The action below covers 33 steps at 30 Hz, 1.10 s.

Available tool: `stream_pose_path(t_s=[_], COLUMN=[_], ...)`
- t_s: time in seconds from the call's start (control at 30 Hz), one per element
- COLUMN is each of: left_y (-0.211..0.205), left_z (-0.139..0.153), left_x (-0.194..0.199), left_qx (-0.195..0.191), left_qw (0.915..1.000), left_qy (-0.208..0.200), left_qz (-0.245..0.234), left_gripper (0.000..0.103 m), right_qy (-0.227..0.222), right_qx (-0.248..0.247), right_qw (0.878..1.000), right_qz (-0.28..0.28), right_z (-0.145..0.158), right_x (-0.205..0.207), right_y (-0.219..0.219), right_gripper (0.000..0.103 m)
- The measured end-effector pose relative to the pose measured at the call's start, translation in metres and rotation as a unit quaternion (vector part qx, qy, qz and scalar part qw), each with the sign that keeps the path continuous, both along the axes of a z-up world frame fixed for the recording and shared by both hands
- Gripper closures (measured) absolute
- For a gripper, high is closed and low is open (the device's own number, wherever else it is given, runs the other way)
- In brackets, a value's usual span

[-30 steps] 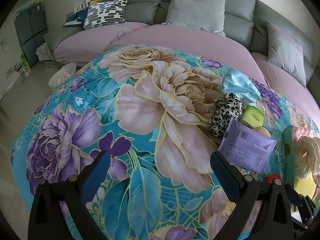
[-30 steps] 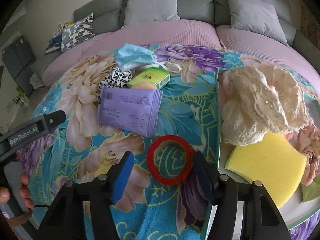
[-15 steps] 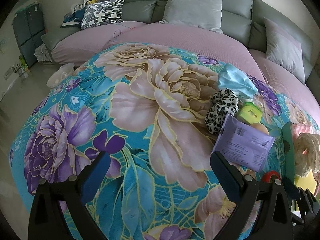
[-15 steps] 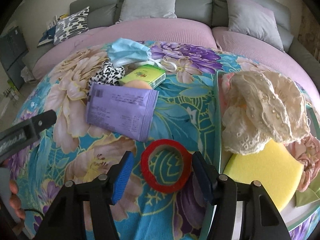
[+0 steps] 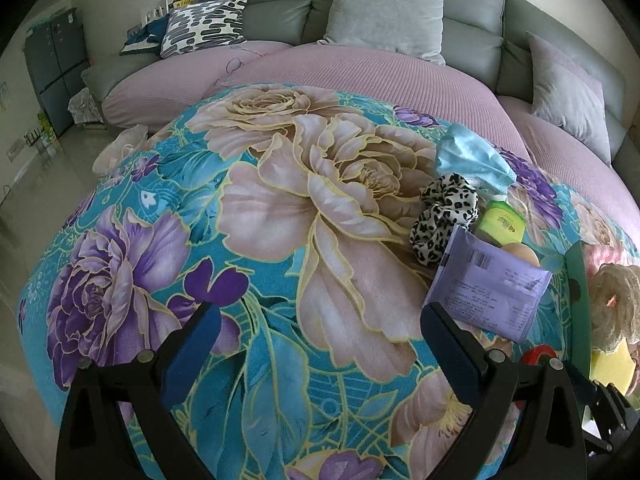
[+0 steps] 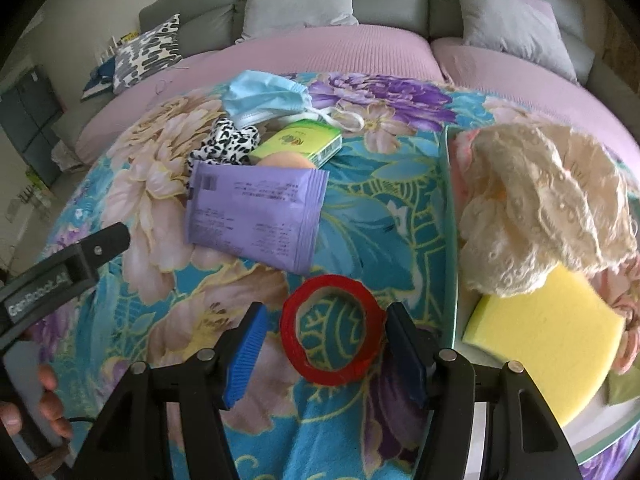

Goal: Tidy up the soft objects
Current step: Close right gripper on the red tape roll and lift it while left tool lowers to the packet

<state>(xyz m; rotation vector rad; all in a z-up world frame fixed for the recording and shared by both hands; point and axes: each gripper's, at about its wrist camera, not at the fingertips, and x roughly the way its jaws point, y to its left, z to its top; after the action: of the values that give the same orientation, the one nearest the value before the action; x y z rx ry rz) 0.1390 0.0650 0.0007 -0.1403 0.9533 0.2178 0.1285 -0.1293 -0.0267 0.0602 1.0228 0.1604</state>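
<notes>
Between the fingers of my right gripper (image 6: 324, 344) lies the red ring (image 6: 331, 329), flat on the floral blanket (image 6: 360, 220), and I take it as the landmark for everything else. The fingers stand at a middling spread around it: the right-side pad looks to be at or touching the ring's rim, the left-side blue pad (image 6: 246, 354) stands clear of it with blanket showing in the gap. I judge nothing is gripped yet. The ring has no long axis, so the squeeze only needs to cross its width, and it does.

Right of the ring, close by, is the green tray (image 6: 450, 240), already holding a yellow sponge (image 6: 548, 324) and a cream lace piece (image 6: 548, 204). Beyond the ring, away from me, lies the purple packet (image 6: 256, 218); further beyond are the green box (image 6: 300, 144), the leopard scrunchie (image 6: 228, 144) and the blue face mask (image 6: 268, 96).

My left gripper (image 5: 316, 348) hangs to the left of the ring, well apart from it, fingers wide with only blanket between them. From its view the ring shows as a red sliver (image 5: 538, 354) at the far right.

My judgement: the right hand is the nearer and better placed. Whether a stiff-looking ring counts as soft I cannot tell. If it does, the tray is a short carry to the right.
</notes>
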Motion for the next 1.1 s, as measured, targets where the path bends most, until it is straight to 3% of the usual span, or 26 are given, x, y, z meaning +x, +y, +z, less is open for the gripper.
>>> stream_pose_path(t_s=[0.17, 0.43, 0.6, 1.1], left_y=[0.0, -0.001, -0.004, -0.022], left_z=[-0.001, -0.002, -0.005, -0.012], left_x=[0.0, 0.001, 0.003, 0.012], left_qx=[0.001, 0.002, 0.004, -0.022], left_qw=[1.0, 1.0, 1.0, 0.9994], left_qy=[0.001, 0.003, 0.006, -0.004], left_qz=[0.0, -0.003, -0.004, -0.028], left_gripper=[0.003, 0.003, 0.003, 0.003], right_qy=[0.008, 0.007, 0.003, -0.022], right_qx=[0.023, -0.003, -0.039, -0.014], right_qw=[1.0, 1.0, 0.999, 1.0], right_qz=[0.001, 0.011, 0.014, -0.006], right_z=[0.0, -0.003, -0.006, 0.008], right_x=[-0.002, -0.002, -0.002, -0.002], right_y=[-0.004, 0.003, 0.009, -0.007], right_gripper=[0.039, 0.039, 0.045, 0.047])
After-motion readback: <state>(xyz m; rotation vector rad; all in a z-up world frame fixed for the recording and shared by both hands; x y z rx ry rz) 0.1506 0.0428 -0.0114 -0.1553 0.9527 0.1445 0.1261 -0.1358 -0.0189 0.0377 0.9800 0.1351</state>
